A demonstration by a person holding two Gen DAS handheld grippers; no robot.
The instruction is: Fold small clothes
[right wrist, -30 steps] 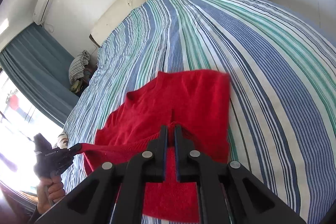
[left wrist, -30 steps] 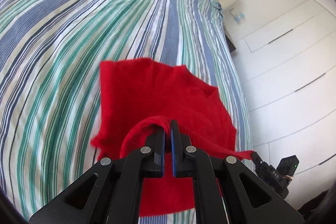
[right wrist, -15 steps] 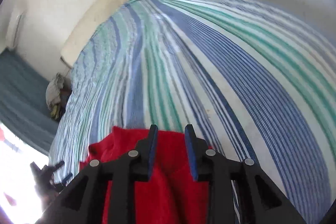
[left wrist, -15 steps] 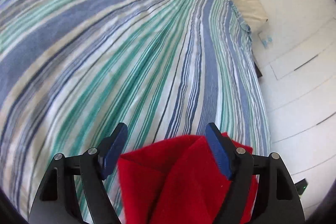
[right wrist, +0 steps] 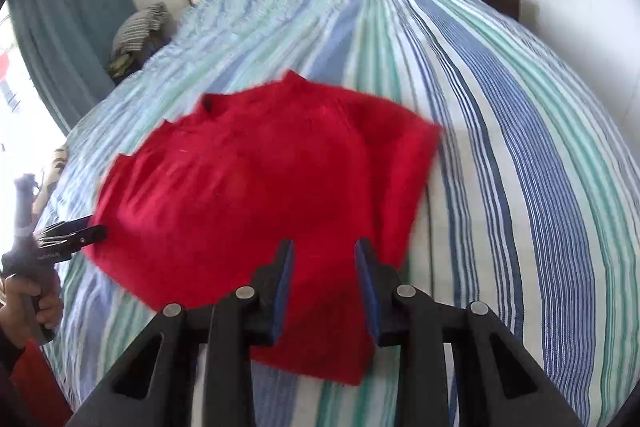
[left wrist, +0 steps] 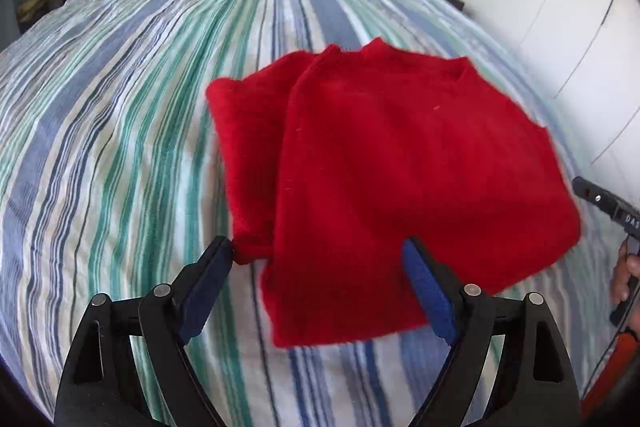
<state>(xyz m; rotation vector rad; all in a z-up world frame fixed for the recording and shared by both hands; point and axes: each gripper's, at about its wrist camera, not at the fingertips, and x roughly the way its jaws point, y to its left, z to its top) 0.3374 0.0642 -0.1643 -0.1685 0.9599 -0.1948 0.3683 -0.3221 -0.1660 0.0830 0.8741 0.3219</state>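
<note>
Two views: from the left wrist our left gripper [left wrist: 318, 253] gapes over the red sweater [left wrist: 400, 179] lying folded on the striped bed [left wrist: 120, 107] — from the right, our right gripper [right wrist: 325, 259] too is released, so we judge tidying remains.

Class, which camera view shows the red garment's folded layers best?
The left wrist view: the red garment shows one layer overlapping another along a clear edge, on the striped bedspread. The right wrist view shows it blurred, partly behind the right gripper.
</note>
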